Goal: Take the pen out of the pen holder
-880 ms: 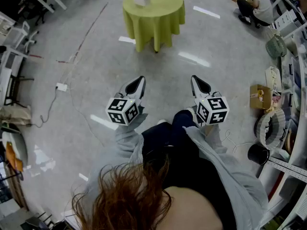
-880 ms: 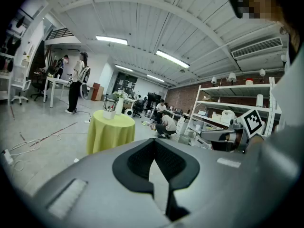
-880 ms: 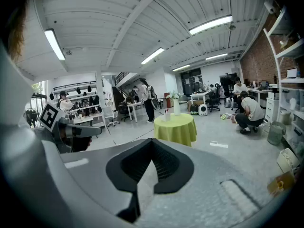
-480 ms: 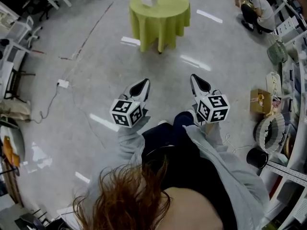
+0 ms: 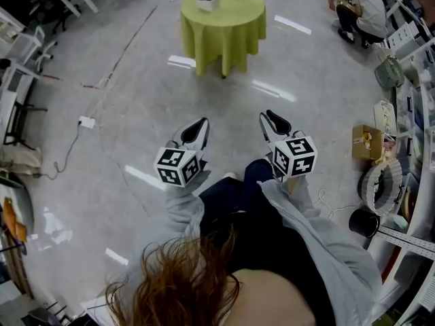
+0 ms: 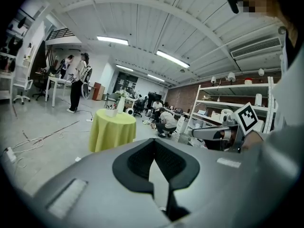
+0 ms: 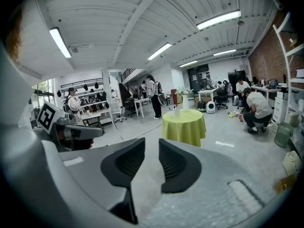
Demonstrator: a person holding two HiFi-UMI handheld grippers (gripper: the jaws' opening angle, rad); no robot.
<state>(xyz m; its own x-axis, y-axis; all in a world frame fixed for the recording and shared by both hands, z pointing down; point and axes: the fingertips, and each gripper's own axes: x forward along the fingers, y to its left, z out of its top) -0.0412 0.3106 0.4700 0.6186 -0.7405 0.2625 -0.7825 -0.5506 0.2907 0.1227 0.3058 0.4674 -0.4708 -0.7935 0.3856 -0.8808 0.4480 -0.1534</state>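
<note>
Far ahead stands a round table point(image 5: 223, 20) with a yellow-green cloth. On it a white pen holder point(image 5: 207, 0) has pens standing in it. The table point(image 6: 113, 129) also shows in the left gripper view and, as a table point(image 7: 184, 126) with the holder point(image 7: 176, 111) on it, in the right gripper view. Both grippers hang over bare floor in front of the person's body, well short of the table. My left gripper point(image 5: 197, 129) is shut and empty, its tips touching. On my right gripper point(image 5: 270, 117) the jaws stand a narrow gap apart, with nothing between them.
A person crouches point(image 5: 360, 12) at the far right near shelving. A cardboard box point(image 5: 367, 138) and a black bucket point(image 5: 363, 221) stand along the right side. A cable and power strip point(image 5: 85, 122) lie on the floor at left, near chairs and desks.
My right gripper has swung slightly to the left, its tips closer to the left gripper. The table stays about as far away; the head view has shifted a little.
</note>
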